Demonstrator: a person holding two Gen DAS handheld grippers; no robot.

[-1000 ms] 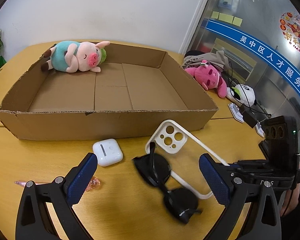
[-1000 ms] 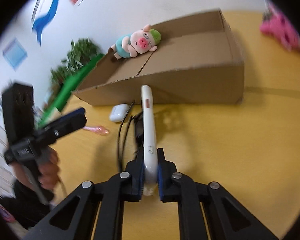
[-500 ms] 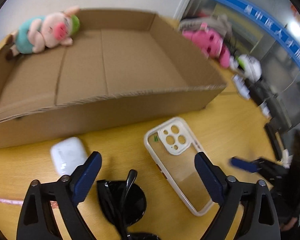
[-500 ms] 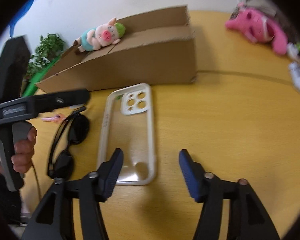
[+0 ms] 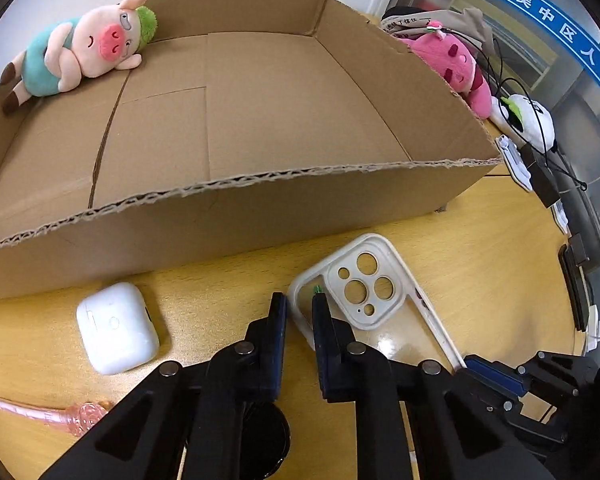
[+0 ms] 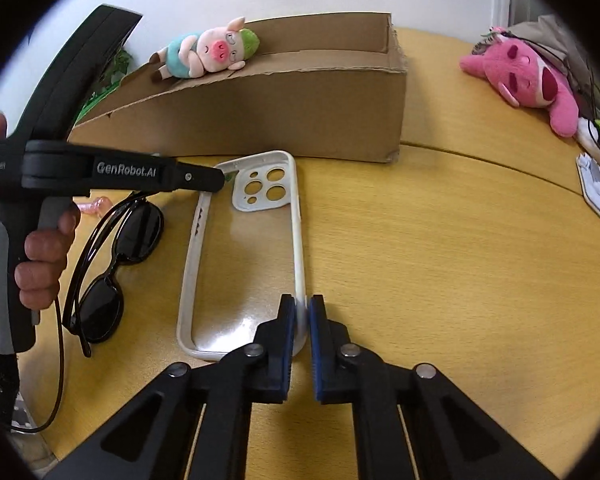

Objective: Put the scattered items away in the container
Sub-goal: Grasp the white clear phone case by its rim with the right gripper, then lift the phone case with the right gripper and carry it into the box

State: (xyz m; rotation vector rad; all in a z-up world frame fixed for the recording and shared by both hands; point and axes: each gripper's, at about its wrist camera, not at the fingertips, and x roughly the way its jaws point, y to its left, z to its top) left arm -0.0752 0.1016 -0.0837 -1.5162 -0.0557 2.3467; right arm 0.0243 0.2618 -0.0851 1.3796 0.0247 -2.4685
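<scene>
A clear phone case with a white rim (image 5: 380,300) (image 6: 248,256) lies flat on the wooden table in front of the open cardboard box (image 5: 260,208) (image 6: 300,120). My left gripper (image 5: 299,304) is shut on the case's rim at its camera-end corner; it also shows in the right wrist view (image 6: 220,179). My right gripper (image 6: 301,307) is shut on the rim at the opposite end. Black sunglasses (image 6: 116,256), a white earbud case (image 5: 116,328) and a pink trinket (image 5: 52,414) lie on the table. A pig plush (image 5: 88,44) lies in the box's far left corner.
A pink plush (image 6: 528,76) (image 5: 456,68), a white plush (image 5: 528,120), cables and small white devices (image 6: 596,184) sit on the table to the right of the box. A green plant (image 6: 108,76) stands behind the box on the left.
The right gripper let go of the upright case, which came to lie flat, then shut again on its near rim. The left gripper moved in and shut on the camera-end corner.
</scene>
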